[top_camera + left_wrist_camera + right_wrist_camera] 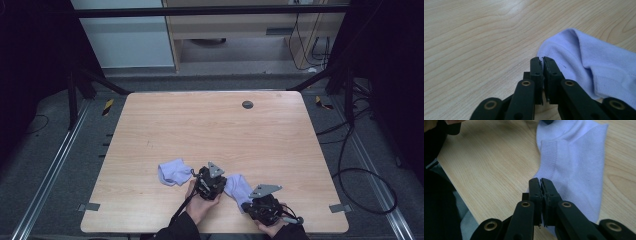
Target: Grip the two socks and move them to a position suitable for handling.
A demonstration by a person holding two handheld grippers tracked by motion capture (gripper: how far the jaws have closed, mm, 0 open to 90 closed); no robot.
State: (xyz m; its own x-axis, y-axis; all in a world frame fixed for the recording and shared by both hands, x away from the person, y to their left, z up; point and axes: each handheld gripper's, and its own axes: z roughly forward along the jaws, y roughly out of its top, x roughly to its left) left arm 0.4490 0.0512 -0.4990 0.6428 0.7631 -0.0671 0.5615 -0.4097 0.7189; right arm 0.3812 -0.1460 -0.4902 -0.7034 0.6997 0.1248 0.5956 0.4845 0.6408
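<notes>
Two lilac socks lie near the front edge of the wooden table (pixel 210 125). One sock (pixel 174 171) rests crumpled to the left of my left gripper (pixel 223 184). The other sock (pixel 239 186) stretches between both grippers. In the left gripper view the jaws (pixel 542 60) are shut on the corner of that sock (pixel 594 67), which spreads to their right. My right gripper (pixel 248 201) sits at the sock's near end. In the right gripper view its jaws (pixel 540 180) are shut on the edge of the sock (pixel 574 162), whose ribbed band (pixel 548 157) runs away from them.
A grey round plug (pixel 247 104) sits in the tabletop at the far middle. The table's front edge lies just below both hands. A dark sleeve (pixel 436 195) shows on the left of the right gripper view. Cables (pixel 360 170) trail on the floor to the right.
</notes>
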